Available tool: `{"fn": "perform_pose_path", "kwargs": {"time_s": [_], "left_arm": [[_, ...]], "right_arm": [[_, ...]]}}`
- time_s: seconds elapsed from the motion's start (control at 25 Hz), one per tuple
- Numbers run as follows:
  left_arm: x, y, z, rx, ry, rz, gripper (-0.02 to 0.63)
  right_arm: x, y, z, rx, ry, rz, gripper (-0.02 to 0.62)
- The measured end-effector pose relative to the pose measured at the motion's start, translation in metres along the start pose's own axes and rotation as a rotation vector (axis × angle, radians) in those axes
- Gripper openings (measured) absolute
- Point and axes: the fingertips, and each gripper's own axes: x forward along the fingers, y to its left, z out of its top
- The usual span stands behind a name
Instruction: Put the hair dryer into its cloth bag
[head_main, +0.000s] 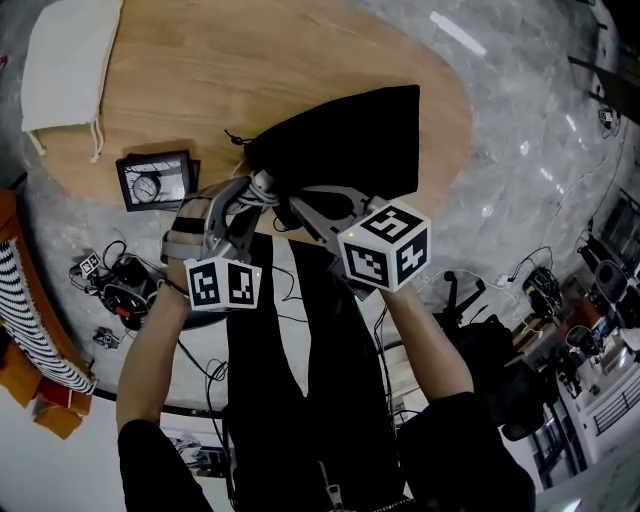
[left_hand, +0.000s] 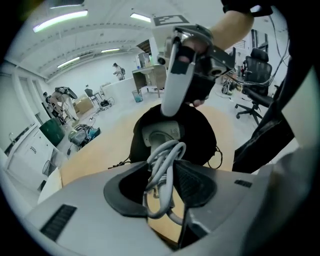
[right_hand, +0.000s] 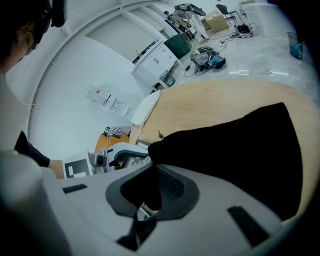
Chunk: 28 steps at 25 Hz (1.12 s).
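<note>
The oval wooden worktop (head_main: 250, 70) fills the upper half of the head view. The largest thing on it is the black cloth bag (head_main: 350, 135), lying at the centre with its mouth toward the lower left of the frame. In the left gripper view the hair dryer (left_hand: 162, 134) sits in that mouth. Its pale grey body is ringed by black fabric, partly in and partly out. How far it reaches inside cannot be told.

At the upper left of the head view lies the white cloth bag (head_main: 65, 65). It is flat, with its drawstring end toward the frame's bottom, and it is well apart from the black one. Its inside is not visible.

Below it, near the worktop's left edge, lies a black frame with a dial face (head_main: 155, 180).

The right hand-held gripper (head_main: 295, 208) has its jaws closed on a fold of the black bag's mouth edge. Dark fabric fills the gap between the pads in the right gripper view.

The left hand-held gripper (head_main: 245, 195) stands narrow. Its pads are closed on the coiled grey cord (left_hand: 162, 170), which runs from the hair dryer's body out of the bag's mouth.

Counted:
- two cloth bags, one black and one white
- one hair dryer
- one cord bundle
- one frame
- two hand-held grippers, each with a marker cube
</note>
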Motion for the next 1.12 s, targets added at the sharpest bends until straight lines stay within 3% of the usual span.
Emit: {"fn": "perform_pose_path", "kwargs": {"time_s": [0.6, 0.84, 1.12], "left_arm": [[0.023, -0.011, 0.047, -0.068, -0.186, -0.039, 0.155], [0.041, -0.016, 0.068, -0.08, -0.258, -0.105, 0.156], [0.064, -0.027, 0.096, -0.04, -0.301, -0.195, 0.158]], "right_arm": [[-0.014, 0.009, 0.007, 0.012, -0.032, 0.035, 0.023], [-0.019, 0.011, 0.009, 0.006, -0.034, 0.043, 0.023], [-0.021, 0.007, 0.007, 0.015, -0.029, 0.044, 0.023]]}}
